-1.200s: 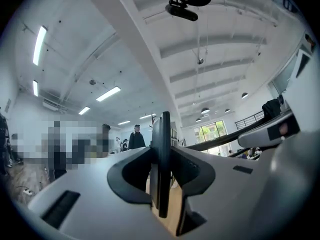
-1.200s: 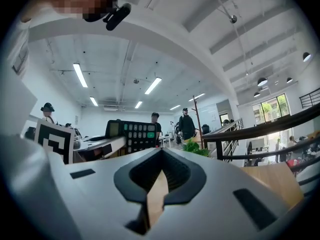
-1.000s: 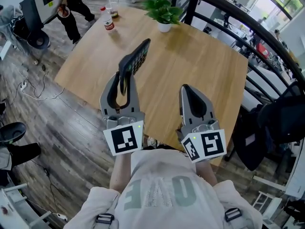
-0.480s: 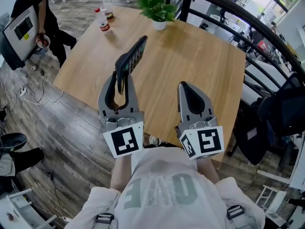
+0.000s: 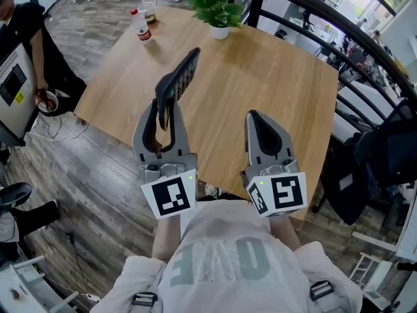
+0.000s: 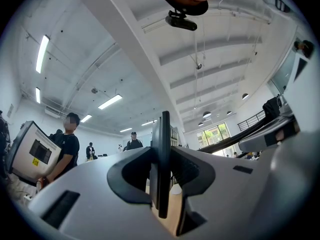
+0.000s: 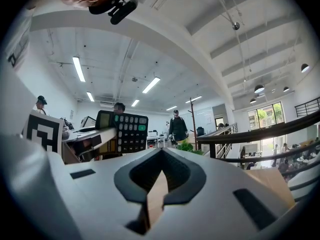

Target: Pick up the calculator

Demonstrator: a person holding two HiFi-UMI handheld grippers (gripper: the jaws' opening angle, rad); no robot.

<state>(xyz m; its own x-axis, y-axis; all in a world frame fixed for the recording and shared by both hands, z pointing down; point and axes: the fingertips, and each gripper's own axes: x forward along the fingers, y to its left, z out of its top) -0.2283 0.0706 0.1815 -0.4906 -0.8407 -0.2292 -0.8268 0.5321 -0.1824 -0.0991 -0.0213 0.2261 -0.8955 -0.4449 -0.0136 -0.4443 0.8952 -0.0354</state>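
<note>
— So, where's the calculator (image 5: pixel 182 80)?

— Up in the air above the wooden tabletop (image 5: pixel 280 77), touching nothing but the left gripper (image 5: pixel 167 108). Its jaws pinch the near end, one on each flat face, and the rest sticks out past them, away from the person.

— Lying flat?

— No, it's on edge. The key side faces the right gripper (image 5: pixel 257 119).

— And is that one holding anything?

— Nothing. Its jaws are pressed together at the tips, and it sits just beside the left one, over the near edge of the tabletop.

— What else is on there?

— A potted plant (image 5: pixel 218 10) at the far edge and a bottle (image 5: pixel 139 26) at the far left corner, both well apart from the calculator. A dark railing (image 5: pixel 306 15) curves behind the table, and someone carrying a monitor (image 5: pixel 14 87) stands off to the left on the plank floor (image 5: pixel 98 175).
</note>
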